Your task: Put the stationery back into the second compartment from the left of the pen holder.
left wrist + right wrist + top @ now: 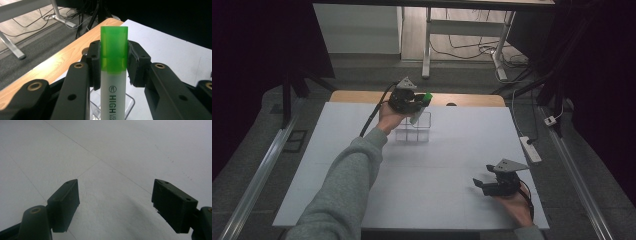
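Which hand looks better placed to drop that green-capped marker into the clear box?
The left. The left gripper already clamps the green-capped highlighter right above the clear divided box. The right gripper rests open and holds nothing, near the table's front edge, far from the box.

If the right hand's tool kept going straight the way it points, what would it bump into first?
Probably just the bare white table top. The right tool stands open and angled down at it, with nothing between or ahead of its jaws, though depth is hard to judge.
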